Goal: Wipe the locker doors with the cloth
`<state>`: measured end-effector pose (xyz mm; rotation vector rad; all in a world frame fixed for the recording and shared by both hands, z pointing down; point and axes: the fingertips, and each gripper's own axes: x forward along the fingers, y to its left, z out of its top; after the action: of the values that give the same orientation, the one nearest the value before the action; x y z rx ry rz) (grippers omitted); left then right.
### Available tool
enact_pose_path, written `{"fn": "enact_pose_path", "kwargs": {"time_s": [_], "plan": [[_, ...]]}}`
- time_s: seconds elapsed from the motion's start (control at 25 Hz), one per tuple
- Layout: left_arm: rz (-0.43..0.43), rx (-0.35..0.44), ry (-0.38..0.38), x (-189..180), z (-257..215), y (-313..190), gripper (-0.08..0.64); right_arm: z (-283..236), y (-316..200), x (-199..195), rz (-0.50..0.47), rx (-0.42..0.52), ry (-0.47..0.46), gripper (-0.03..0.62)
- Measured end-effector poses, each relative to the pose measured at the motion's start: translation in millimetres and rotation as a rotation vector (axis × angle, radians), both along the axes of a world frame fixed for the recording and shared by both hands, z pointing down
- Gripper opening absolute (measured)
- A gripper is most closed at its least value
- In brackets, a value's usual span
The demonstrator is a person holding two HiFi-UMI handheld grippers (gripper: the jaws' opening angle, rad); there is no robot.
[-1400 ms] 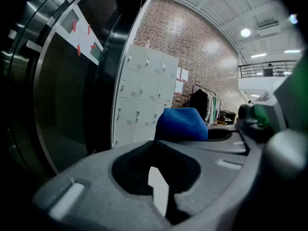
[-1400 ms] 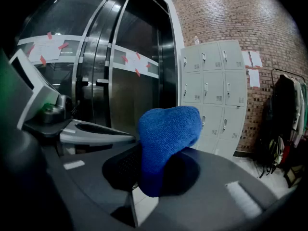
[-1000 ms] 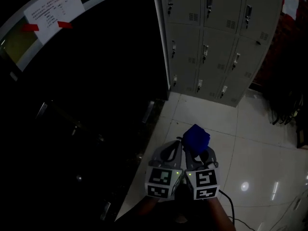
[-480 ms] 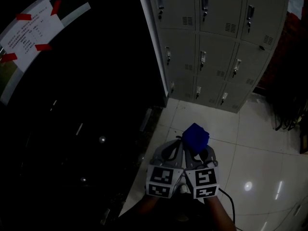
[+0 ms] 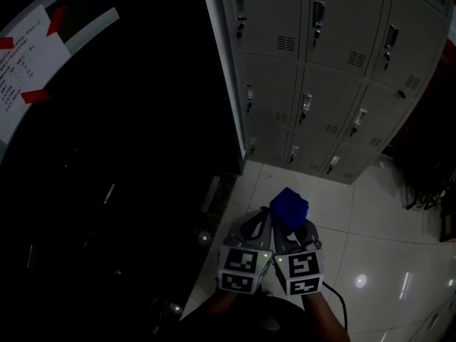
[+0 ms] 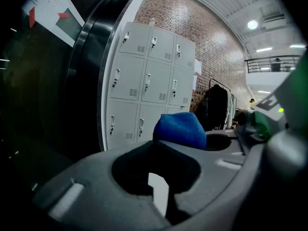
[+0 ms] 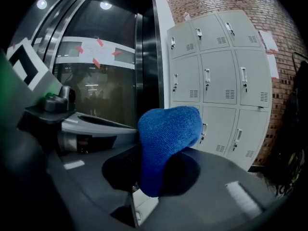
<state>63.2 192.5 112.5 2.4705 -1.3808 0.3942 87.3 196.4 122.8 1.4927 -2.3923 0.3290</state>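
The grey locker doors (image 5: 328, 84) stand ahead and to the right, seen also in the left gripper view (image 6: 149, 90) and the right gripper view (image 7: 216, 81). A bunched blue cloth (image 5: 289, 209) sticks up from my right gripper (image 5: 293, 225), which is shut on it; the cloth (image 7: 166, 138) fills the middle of that gripper's own view. My left gripper (image 5: 261, 223) is held right beside it, jaws together with nothing between them. The cloth (image 6: 180, 129) shows just past the left jaws. Both grippers are low over the floor, well short of the lockers.
A dark glass wall with a paper sheet (image 5: 28, 63) taped in red fills the left. Glossy white floor tiles (image 5: 370, 248) lie under the grippers. Dark hanging items (image 5: 427, 162) stand to the right of the lockers. A black cable (image 5: 335, 294) trails from the right gripper.
The lockers have grown larger and shifted toward the middle of the head view. Both grippers stay side by side with the cloth still held.
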Motion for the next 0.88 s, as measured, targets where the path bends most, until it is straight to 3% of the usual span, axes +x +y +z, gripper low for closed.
{"fn": "enact_pose_path", "kwargs": {"time_s": [0.36, 0.88], "plan": [[0.001, 0.013, 0.038, -50, -19, -131, 0.004, -16, -131, -51, 0.003, 0.008, 0.029, 0.067], [0.000, -0.015, 0.066, -79, -15, -247, 0.005, -16, -248, -78, 0.000, 0.004, 0.062, 0.067]]}}
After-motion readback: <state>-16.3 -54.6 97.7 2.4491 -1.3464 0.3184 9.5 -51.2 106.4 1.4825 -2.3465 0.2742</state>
